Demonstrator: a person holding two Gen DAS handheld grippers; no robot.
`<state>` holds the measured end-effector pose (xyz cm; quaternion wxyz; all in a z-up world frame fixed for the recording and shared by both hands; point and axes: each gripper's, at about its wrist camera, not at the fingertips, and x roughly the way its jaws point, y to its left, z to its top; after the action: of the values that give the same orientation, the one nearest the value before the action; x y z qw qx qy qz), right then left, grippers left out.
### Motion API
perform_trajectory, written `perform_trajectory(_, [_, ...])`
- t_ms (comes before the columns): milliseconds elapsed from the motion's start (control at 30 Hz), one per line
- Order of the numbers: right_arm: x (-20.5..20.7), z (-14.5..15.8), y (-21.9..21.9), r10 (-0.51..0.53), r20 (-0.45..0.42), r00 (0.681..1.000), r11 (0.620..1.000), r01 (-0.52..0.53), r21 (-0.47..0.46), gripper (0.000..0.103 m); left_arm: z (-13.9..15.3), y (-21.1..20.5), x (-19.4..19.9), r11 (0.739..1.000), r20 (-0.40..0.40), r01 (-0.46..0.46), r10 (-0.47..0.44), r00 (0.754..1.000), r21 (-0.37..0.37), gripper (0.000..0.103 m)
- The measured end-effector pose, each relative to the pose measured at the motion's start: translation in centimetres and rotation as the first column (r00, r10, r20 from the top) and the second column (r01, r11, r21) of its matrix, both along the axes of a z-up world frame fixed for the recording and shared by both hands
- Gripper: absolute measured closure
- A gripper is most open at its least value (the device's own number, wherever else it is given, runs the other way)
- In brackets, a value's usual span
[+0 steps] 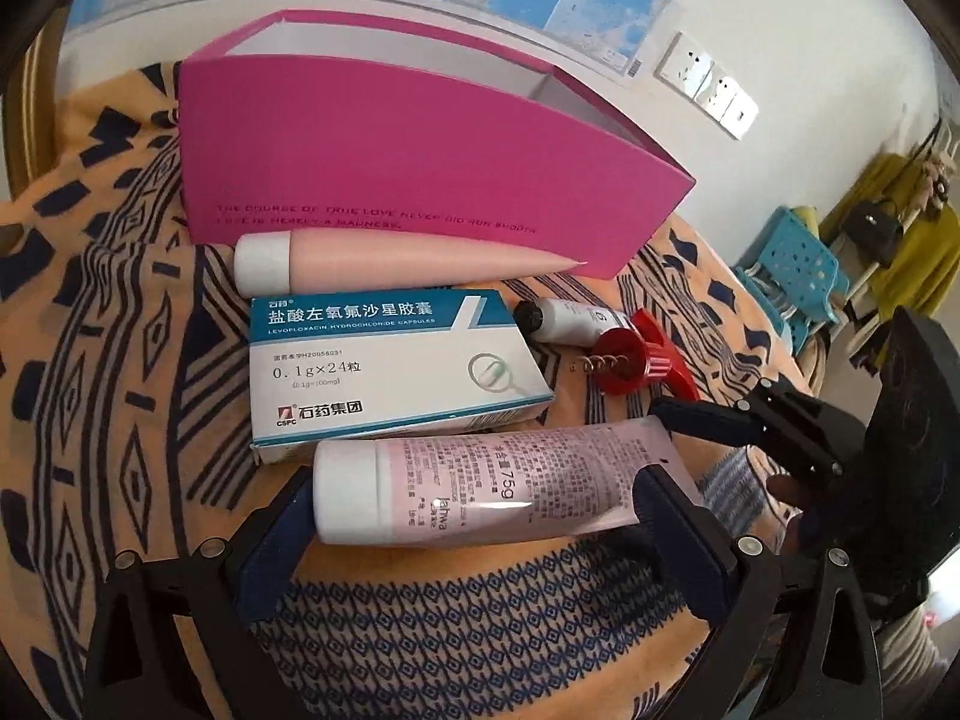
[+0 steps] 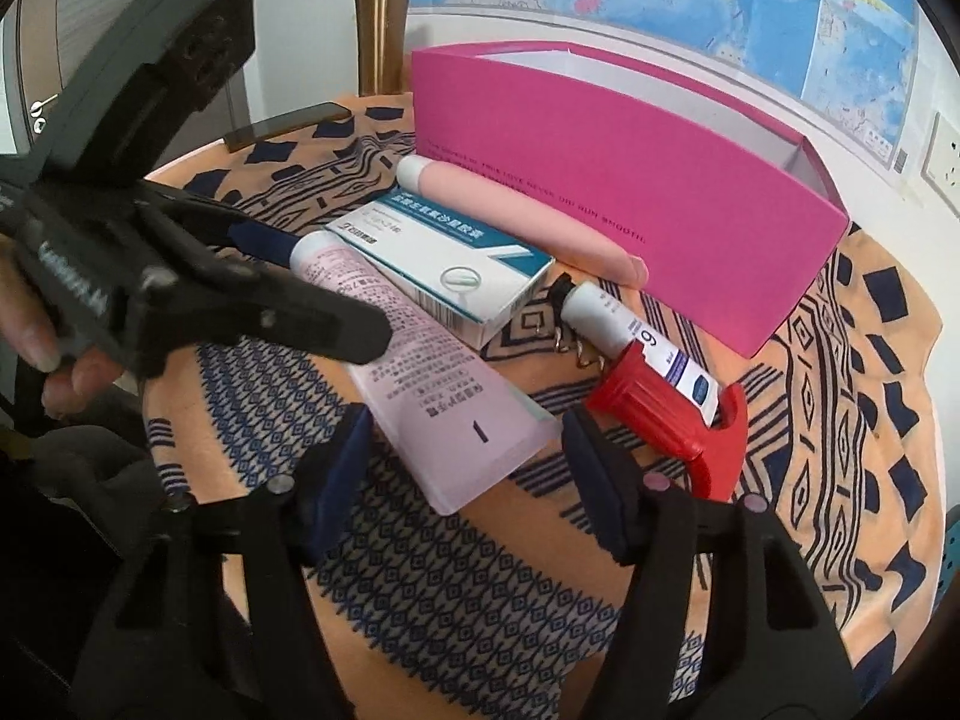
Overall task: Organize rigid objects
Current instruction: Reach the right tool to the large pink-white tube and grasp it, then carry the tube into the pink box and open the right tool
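A pink 75g tube with a white cap lies on the patterned cloth. My left gripper stands wide open over it, one pad by the cap and the other near the crimped end. My right gripper is open around that flat end, with its pads close to the edges. Behind the tube lie a blue-and-white medicine box, a pale pink tube, a small white tube and a red corkscrew. Behind them stands an open magenta box.
A metal tumbler and a dark flat device sit at the table's far left. The table edge curves round on the right. Off the table stands a blue stool. A map-covered wall lies close behind the magenta box.
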<state>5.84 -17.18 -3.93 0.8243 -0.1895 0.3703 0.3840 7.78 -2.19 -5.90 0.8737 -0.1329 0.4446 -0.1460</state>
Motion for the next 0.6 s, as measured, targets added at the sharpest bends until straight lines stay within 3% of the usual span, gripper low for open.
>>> perform_trajectory(133, [-0.2, 0.4, 0.0, -0.005, 0.009, 1.0, 1.0, 0.005, 0.016, 0.037, 0.2, 1.1, -0.2, 0.998, 0.007, -0.018, 0.018, 1.0, -0.067, 0.001])
perform_trajectory(400, [0.1, 2.3, 0.2, 0.0, 0.055, 0.998, 0.999, -0.002, 0.041, 0.037, 2.9, 1.5, 0.0, 0.998, 0.079, -0.017, 0.023, 0.997, -0.068, 0.001])
perform_trajectory(600, [1.7, 5.1, 0.5, -0.005, 0.119, 0.993, 0.998, -0.002, 0.062, 0.037, 6.7, 1.5, 1.7, 1.0, 0.158, -0.006, 0.01, 0.987, -0.029, 0.001])
